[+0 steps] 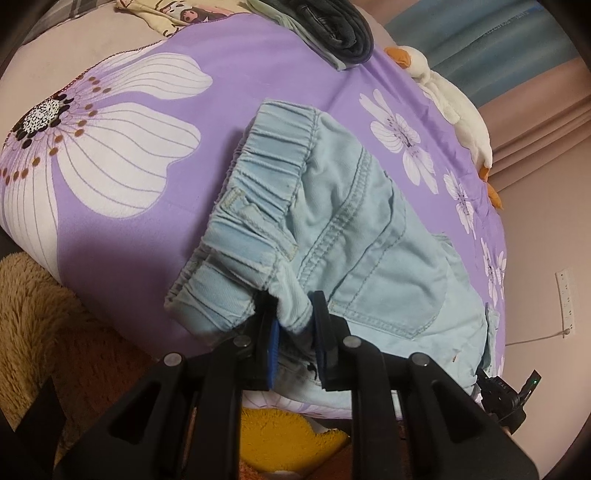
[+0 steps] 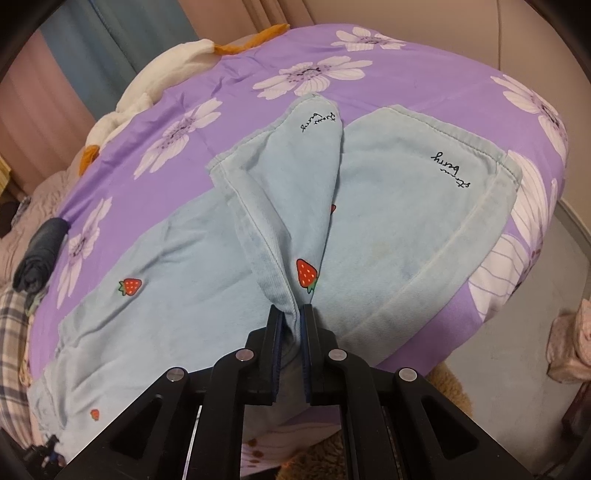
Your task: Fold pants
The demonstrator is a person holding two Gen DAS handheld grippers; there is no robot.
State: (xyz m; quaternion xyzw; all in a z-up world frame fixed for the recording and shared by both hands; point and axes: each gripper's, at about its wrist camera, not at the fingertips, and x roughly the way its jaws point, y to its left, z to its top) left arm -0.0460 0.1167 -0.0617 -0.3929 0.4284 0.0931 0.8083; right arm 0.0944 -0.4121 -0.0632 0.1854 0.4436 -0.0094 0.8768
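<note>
Light blue denim pants [image 1: 351,229] with strawberry prints lie on a purple flowered bedspread [image 1: 155,229]. In the left wrist view my left gripper [image 1: 293,314] is shut on a bunch of fabric just below the elastic waistband [image 1: 258,184]. In the right wrist view my right gripper [image 2: 293,314] is shut on a raised fold of one pant leg [image 2: 291,206], lifted into a ridge above the rest of the pants [image 2: 406,229]. The leg cuffs with "strawberry" lettering lie at the far end.
A white plush duck [image 1: 461,114] lies along the bed's far edge. Dark folded clothes [image 1: 332,33] sit at the bed's top; a dark roll [image 2: 40,254] shows at the left. A tan fluffy rug [image 1: 33,314] and yellow item [image 1: 288,439] lie below.
</note>
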